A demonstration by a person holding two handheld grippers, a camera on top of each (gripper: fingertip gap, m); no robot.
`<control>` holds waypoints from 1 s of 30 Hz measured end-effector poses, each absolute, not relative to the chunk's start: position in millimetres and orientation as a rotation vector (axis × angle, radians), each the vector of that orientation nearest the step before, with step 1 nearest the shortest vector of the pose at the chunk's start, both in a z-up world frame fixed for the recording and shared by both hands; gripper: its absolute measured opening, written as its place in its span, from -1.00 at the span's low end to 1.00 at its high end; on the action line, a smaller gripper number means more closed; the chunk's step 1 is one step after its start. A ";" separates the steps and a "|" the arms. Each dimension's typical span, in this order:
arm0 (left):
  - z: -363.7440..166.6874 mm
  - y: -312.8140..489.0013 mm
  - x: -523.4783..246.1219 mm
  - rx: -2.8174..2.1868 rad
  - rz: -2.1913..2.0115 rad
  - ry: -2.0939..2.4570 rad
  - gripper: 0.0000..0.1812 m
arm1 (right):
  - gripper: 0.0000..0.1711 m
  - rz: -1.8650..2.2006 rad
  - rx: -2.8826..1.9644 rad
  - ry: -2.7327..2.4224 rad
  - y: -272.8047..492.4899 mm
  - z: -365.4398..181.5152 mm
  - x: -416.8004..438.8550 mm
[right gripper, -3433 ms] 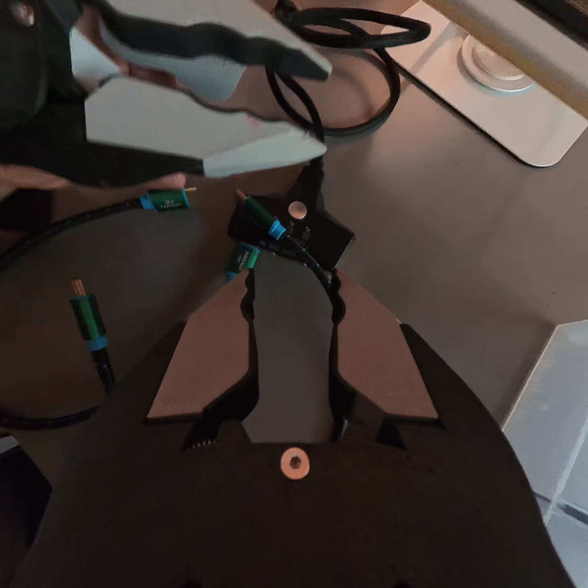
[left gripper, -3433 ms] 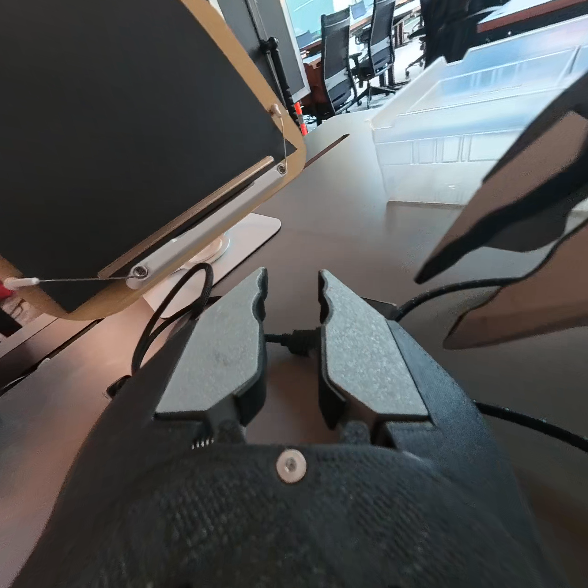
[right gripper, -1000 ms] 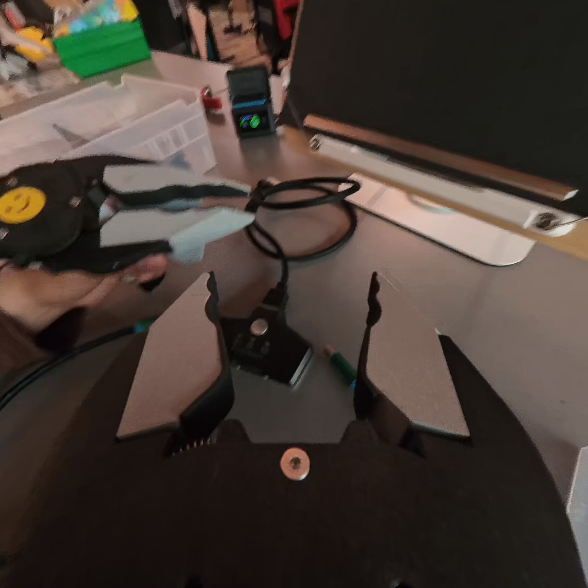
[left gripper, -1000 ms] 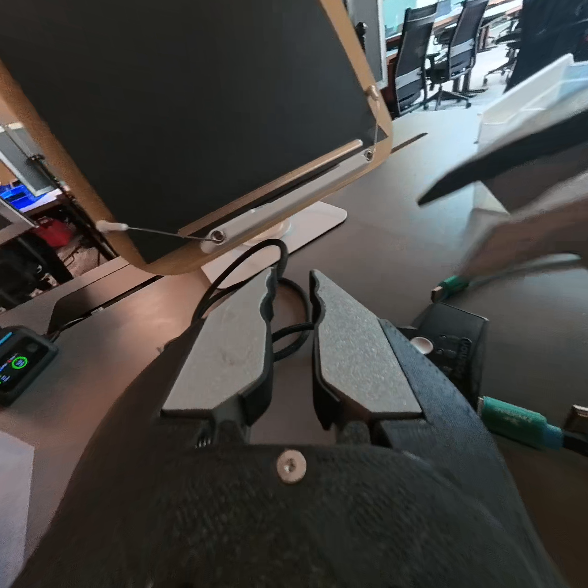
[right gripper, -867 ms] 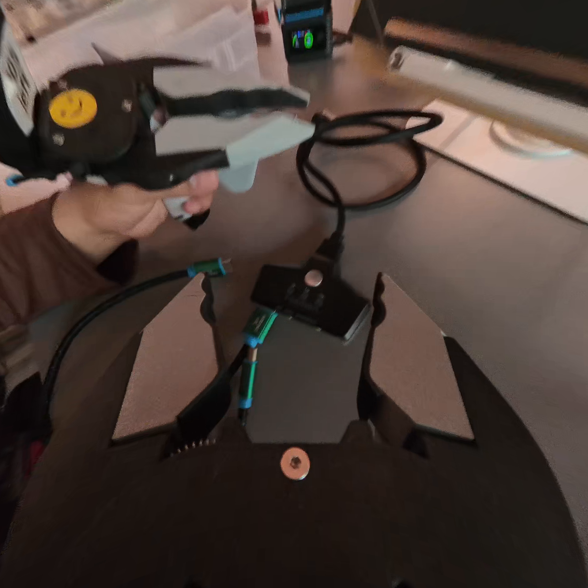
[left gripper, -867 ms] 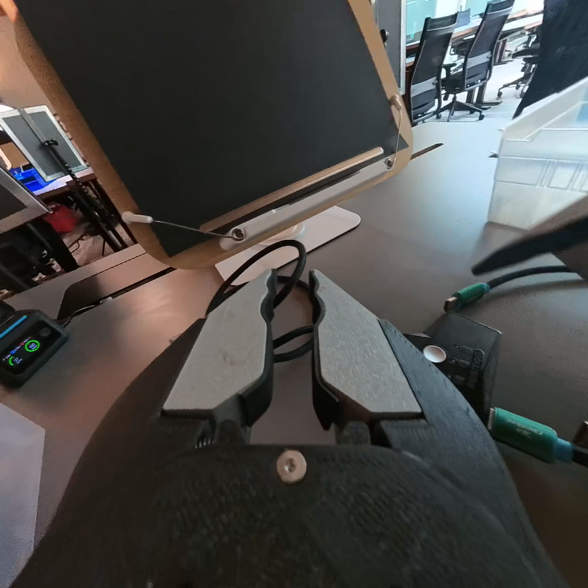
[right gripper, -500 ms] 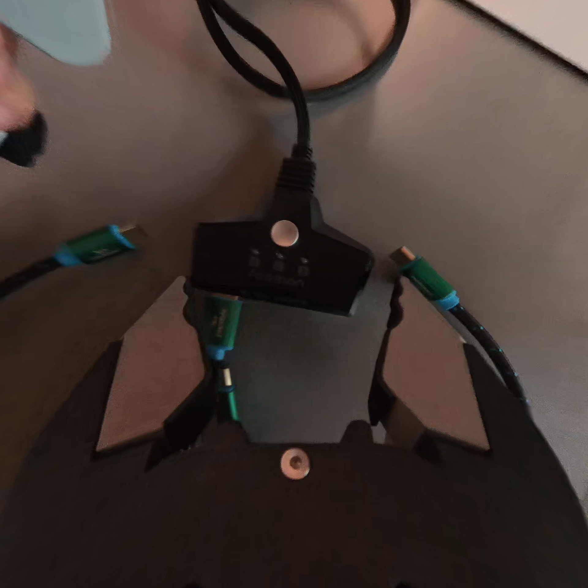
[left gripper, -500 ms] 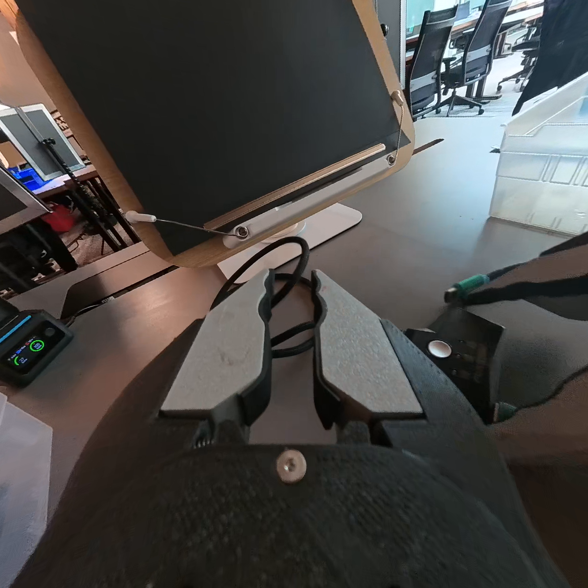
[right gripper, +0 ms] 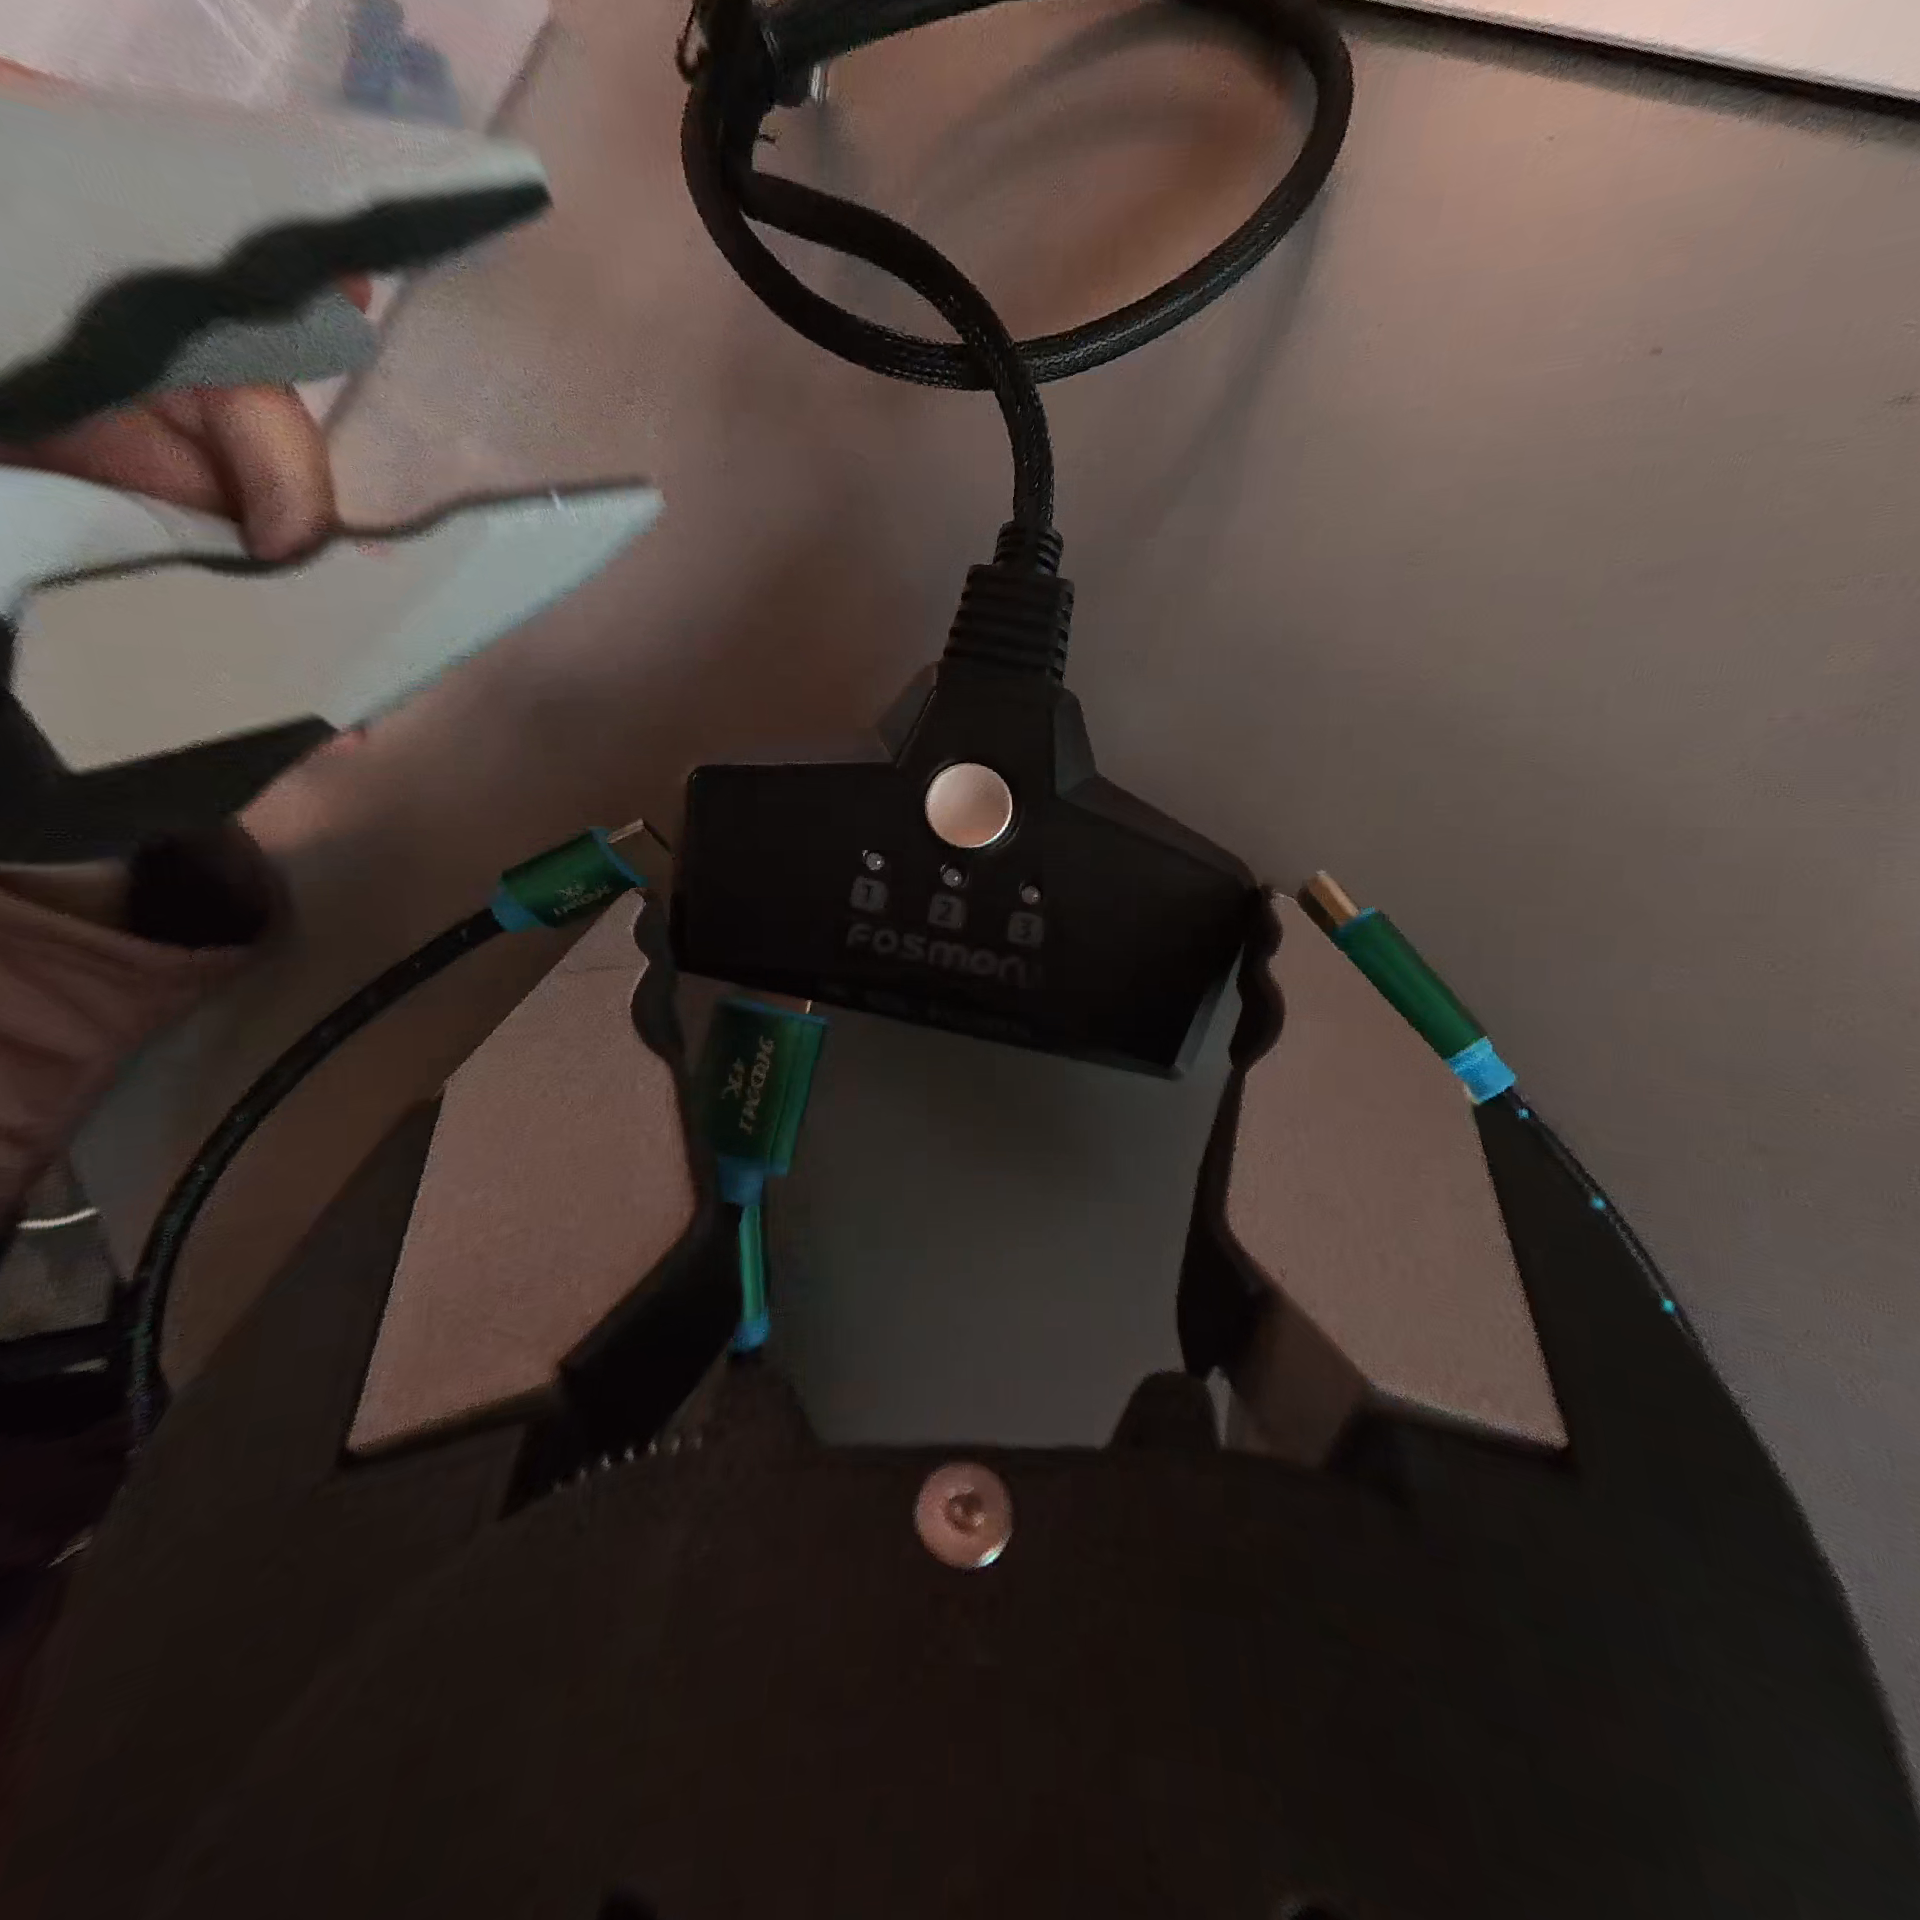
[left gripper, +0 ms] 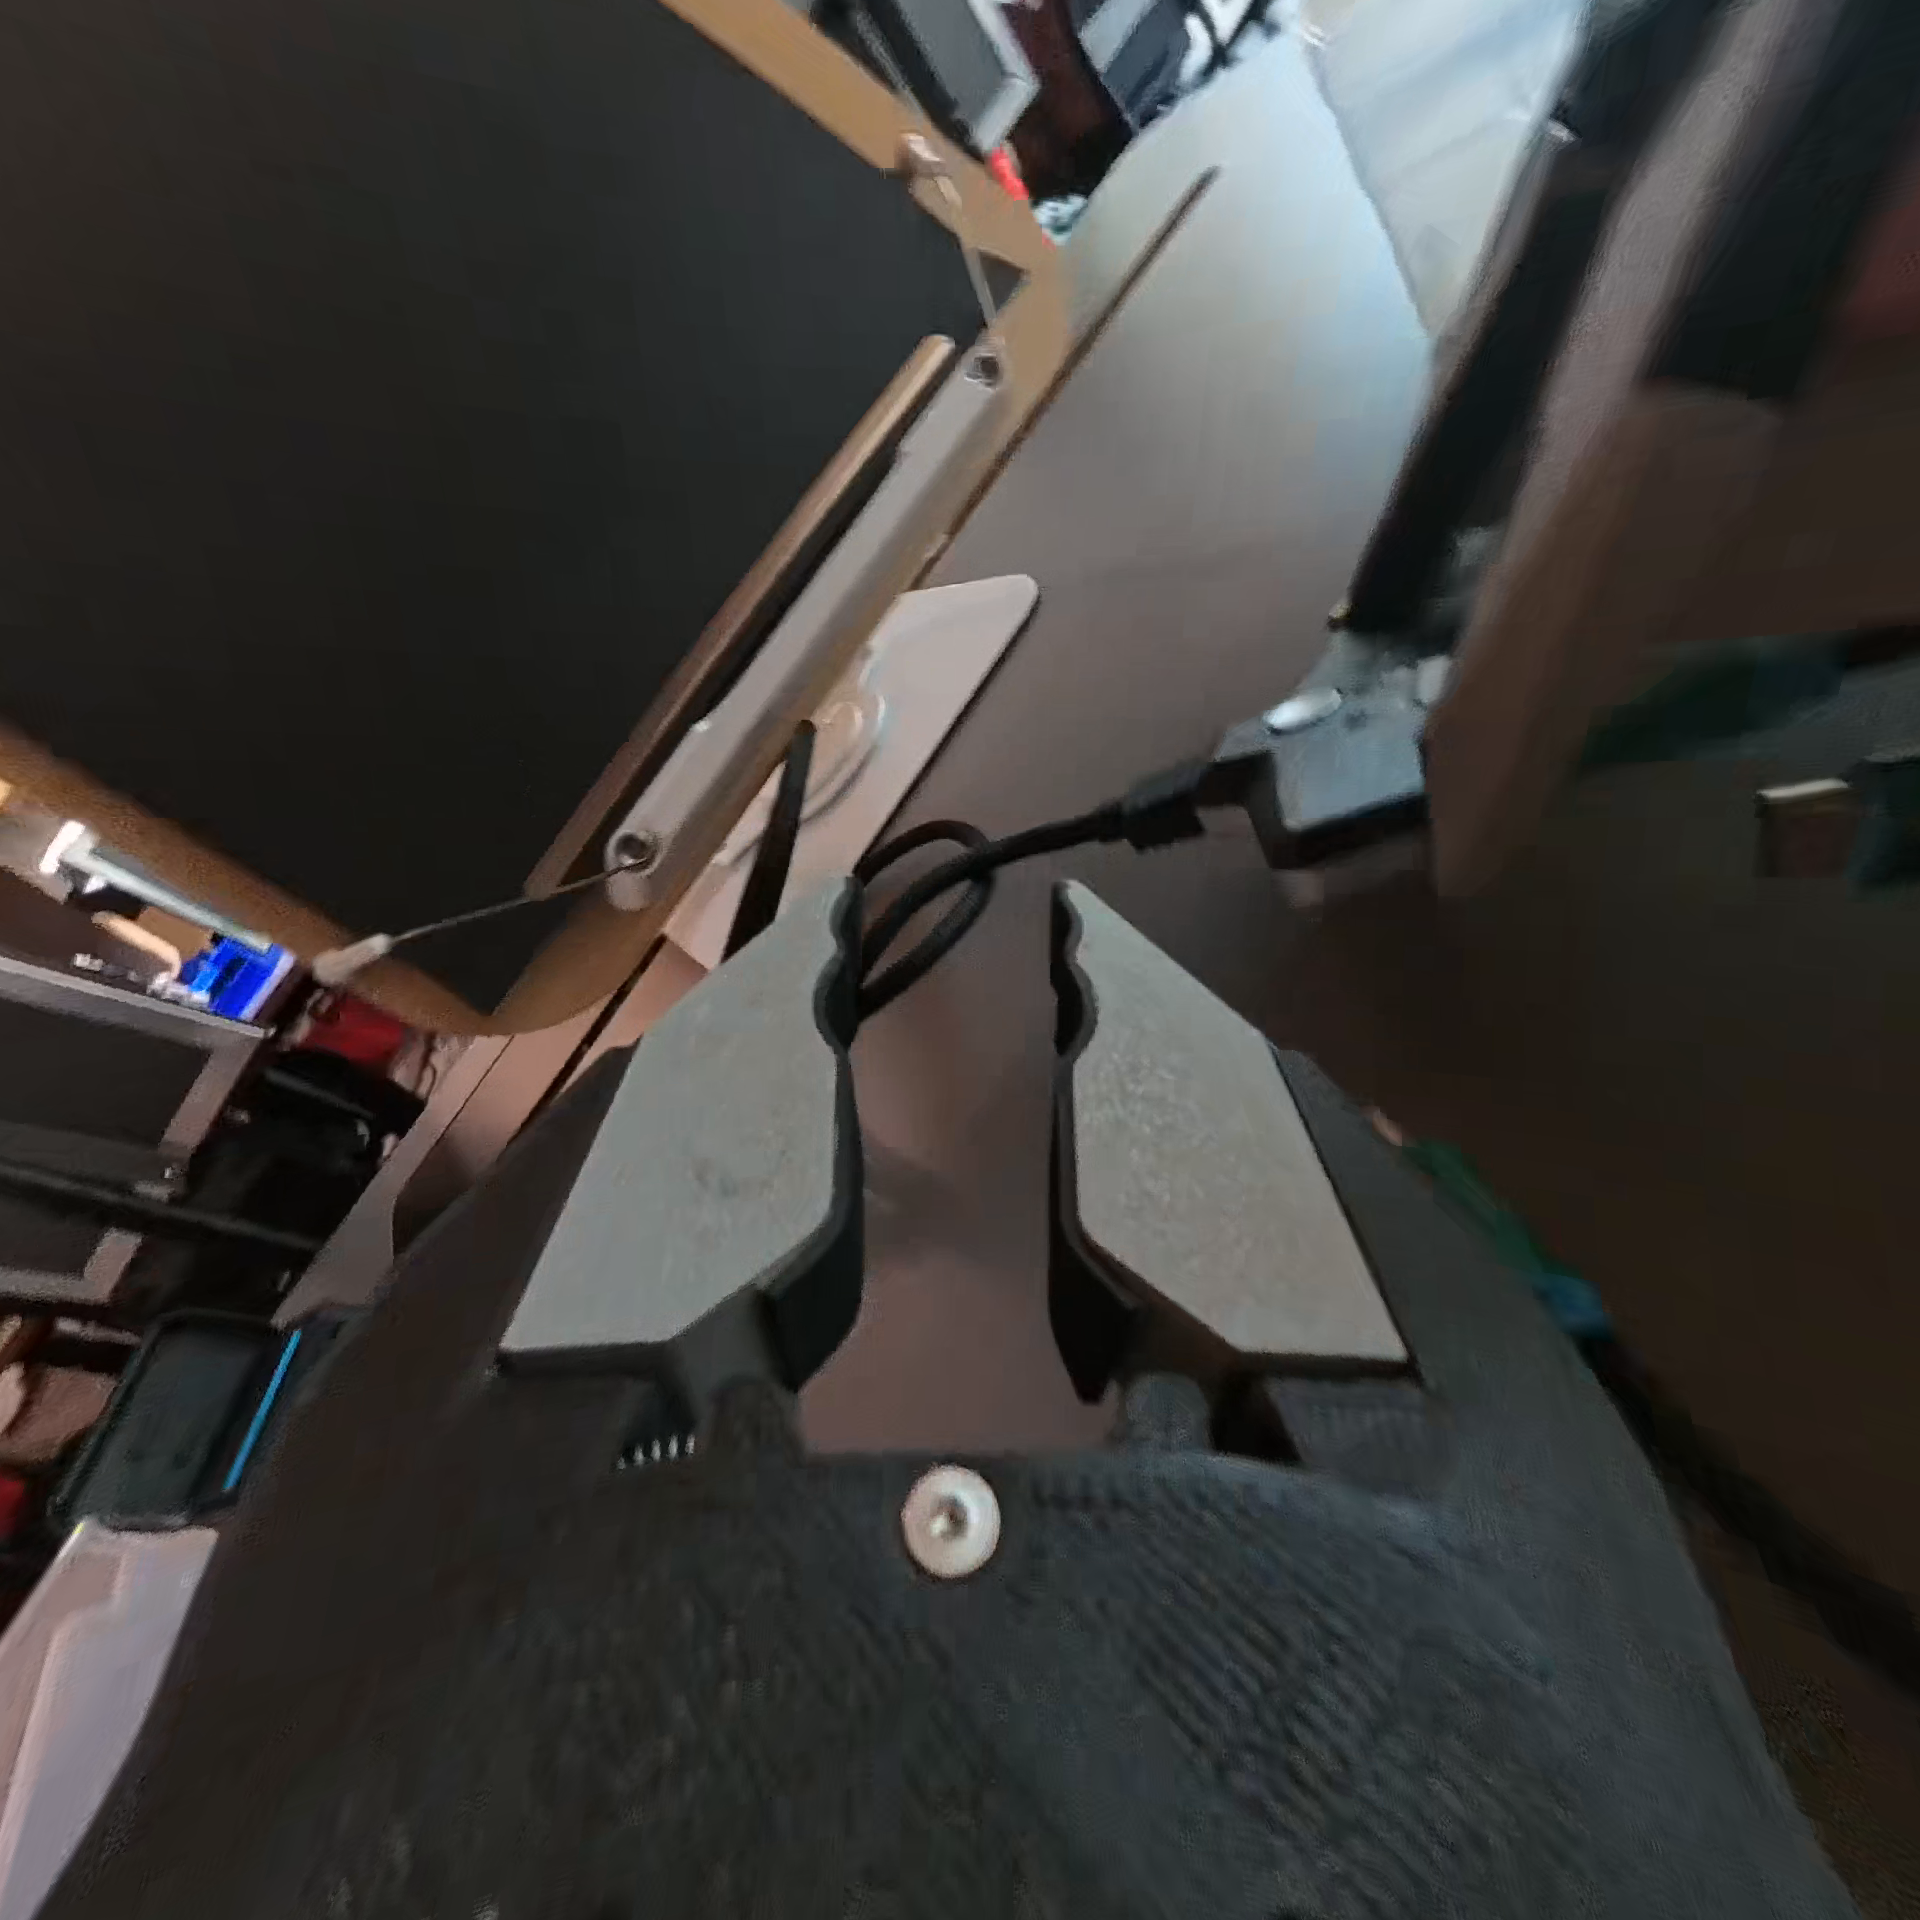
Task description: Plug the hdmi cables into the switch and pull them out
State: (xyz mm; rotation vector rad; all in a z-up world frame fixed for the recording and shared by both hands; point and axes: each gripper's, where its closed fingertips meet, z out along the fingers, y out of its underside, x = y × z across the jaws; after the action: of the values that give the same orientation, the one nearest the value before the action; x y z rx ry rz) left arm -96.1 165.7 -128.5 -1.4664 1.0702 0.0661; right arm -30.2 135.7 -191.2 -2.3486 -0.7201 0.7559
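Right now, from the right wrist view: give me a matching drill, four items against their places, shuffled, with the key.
Items:
1. switch
2. middle green plug
3. right green plug
4. black braided cable

Places:
A. outside the right finger of the right tool
B. flanked by that tool's fingertips
C. looped beyond the switch
D. between the tool's fingers, tip at the switch's near edge

Pairs: 1-B, 2-D, 3-A, 4-C
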 end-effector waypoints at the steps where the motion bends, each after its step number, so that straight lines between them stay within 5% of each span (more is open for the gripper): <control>1: -132.5 162.3 -91.3 -1.454 0.067 1.111 -0.57 | 0.25 0.798 -2.344 -0.718 135.1 -189.3 -27.9; 9: -150.7 126.8 -47.5 -1.168 0.136 1.380 -0.40 | 0.25 1.020 -2.311 -0.800 118.5 -180.9 -27.4; 15: -153.7 110.8 -32.9 -1.013 0.170 1.470 -0.66 | 0.25 1.121 -2.272 -0.955 89.2 -163.3 -50.0; 23: -117.0 124.0 -51.2 -0.960 0.242 1.320 -0.73 | -0.10 1.357 -1.911 -0.712 104.8 -87.3 -35.5; 30: -94.8 114.9 -54.1 -0.922 0.129 1.242 -0.72 | -0.16 0.918 -1.913 -0.760 92.8 -88.3 -10.6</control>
State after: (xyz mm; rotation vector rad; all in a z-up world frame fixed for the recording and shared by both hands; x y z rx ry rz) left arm -54.1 114.9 -94.8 -0.9215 1.2421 0.1289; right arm -10.6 92.8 -88.3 -1.9128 -0.7596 0.9181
